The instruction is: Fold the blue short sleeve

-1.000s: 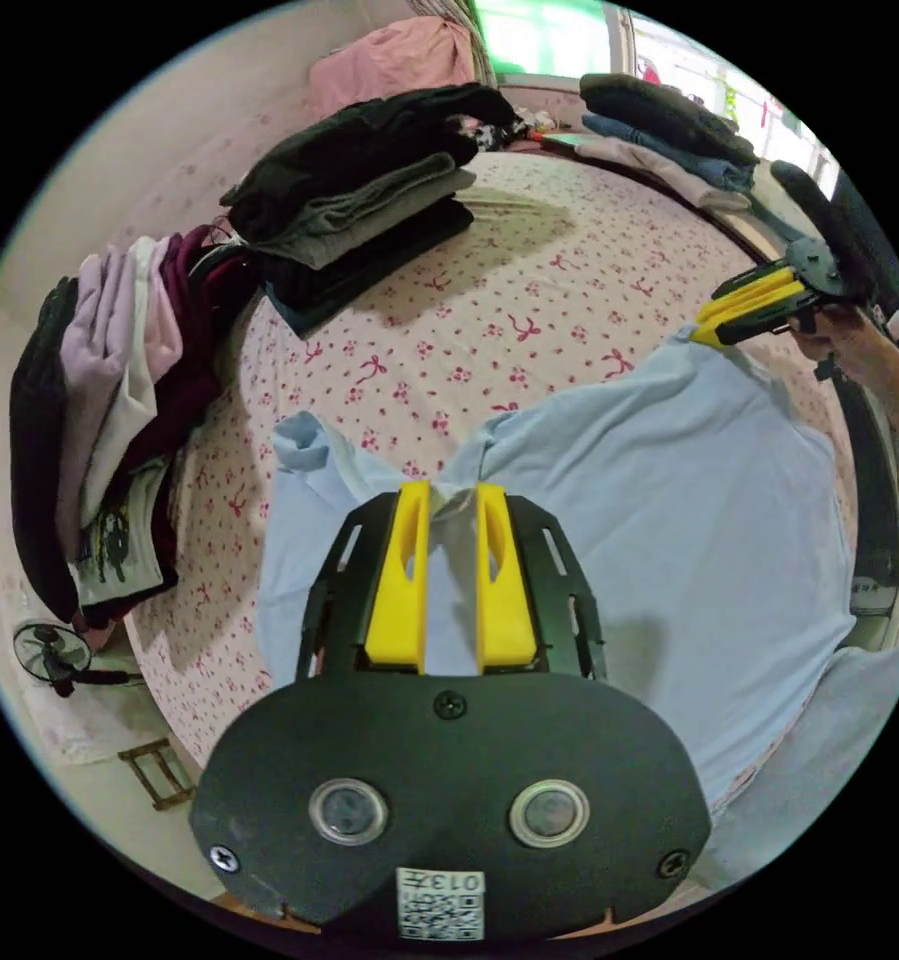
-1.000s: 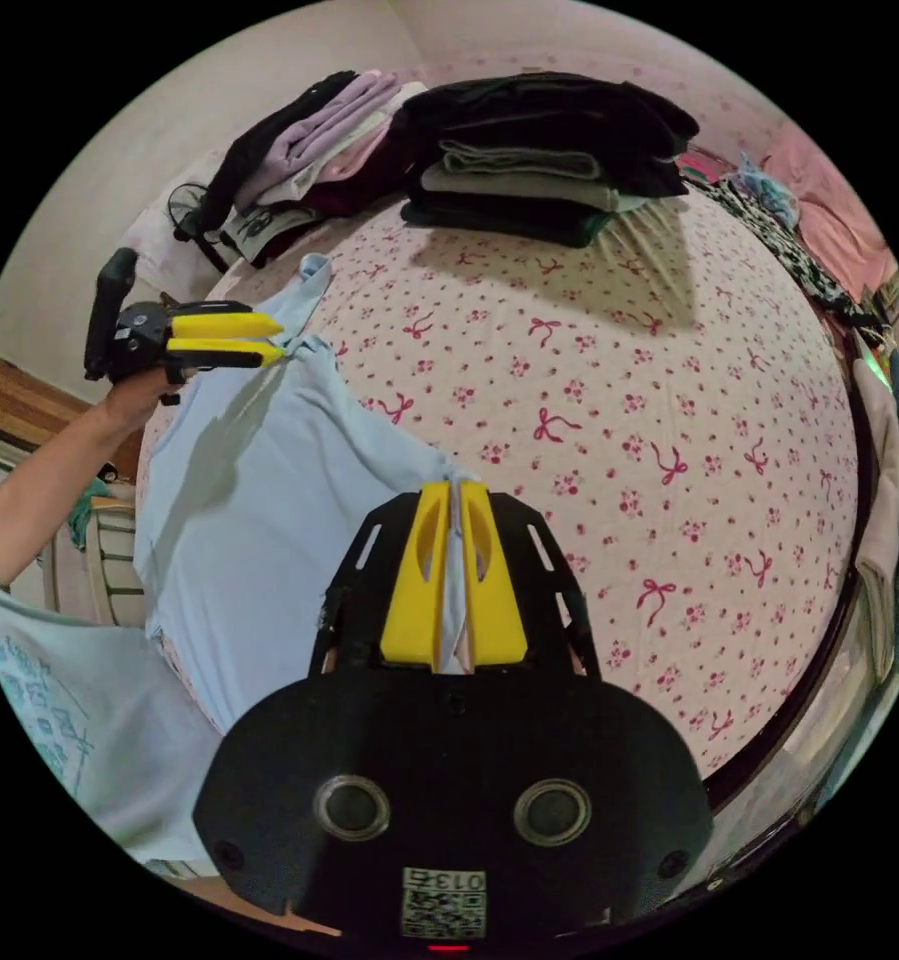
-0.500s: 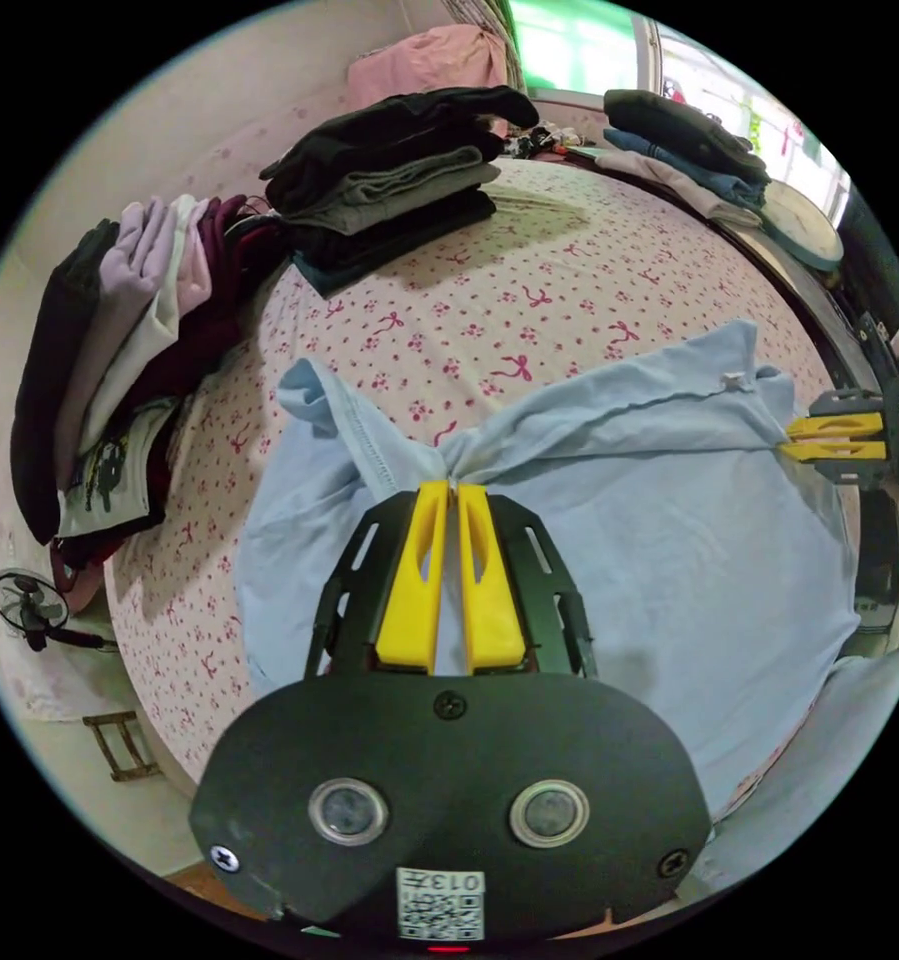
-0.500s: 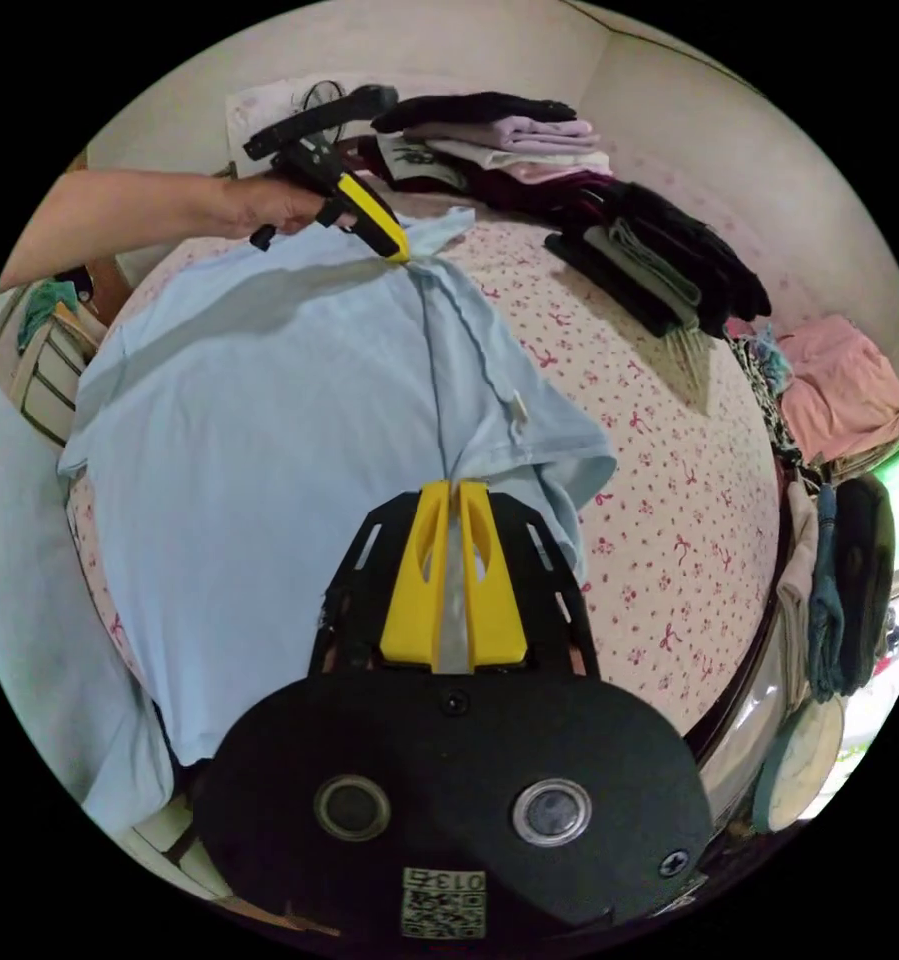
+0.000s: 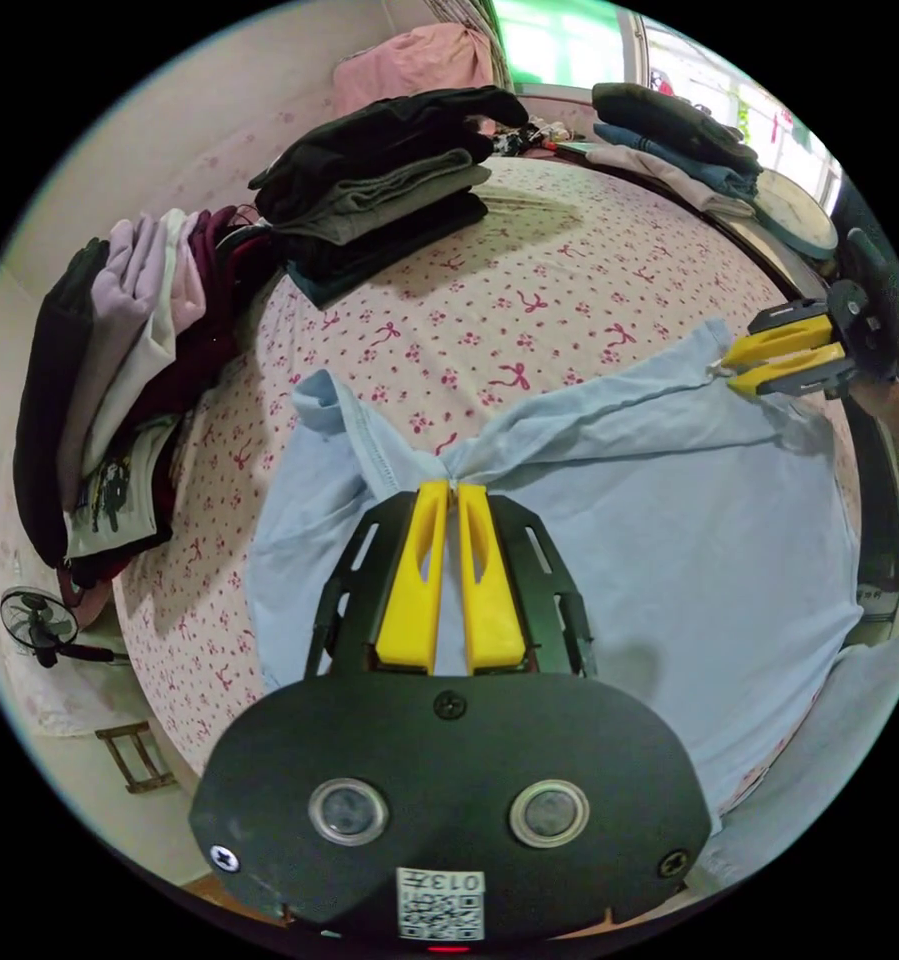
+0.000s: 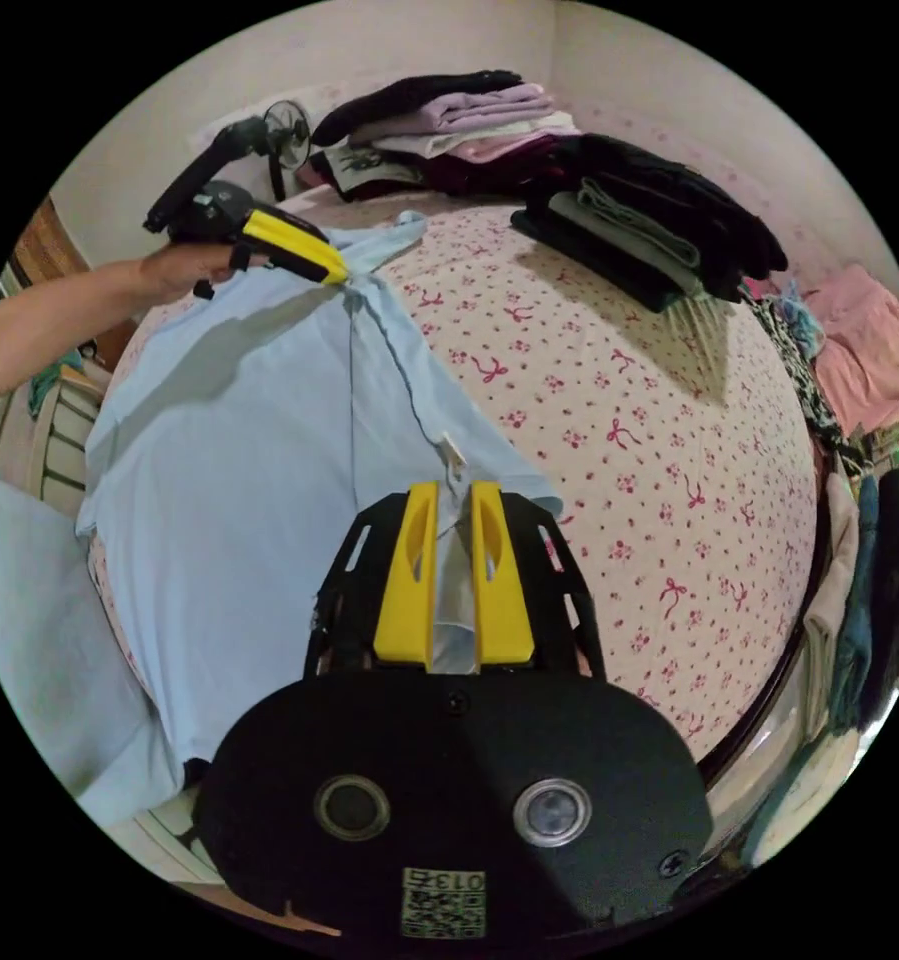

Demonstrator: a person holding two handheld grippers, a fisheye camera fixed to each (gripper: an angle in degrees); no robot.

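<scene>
Light blue cotton: the shirt lies spread on the bed, its lower part hanging over the near edge. My left gripper is closed tight on one shoulder. My right gripper has its jaws slightly apart with fabric between them; I cannot tell whether they press it. Risk: if that side slips free, the neckline sags and the fold line skews (uneven pull would cause the same). A small white tag sits at the collar; no writing on it is legible.
</scene>
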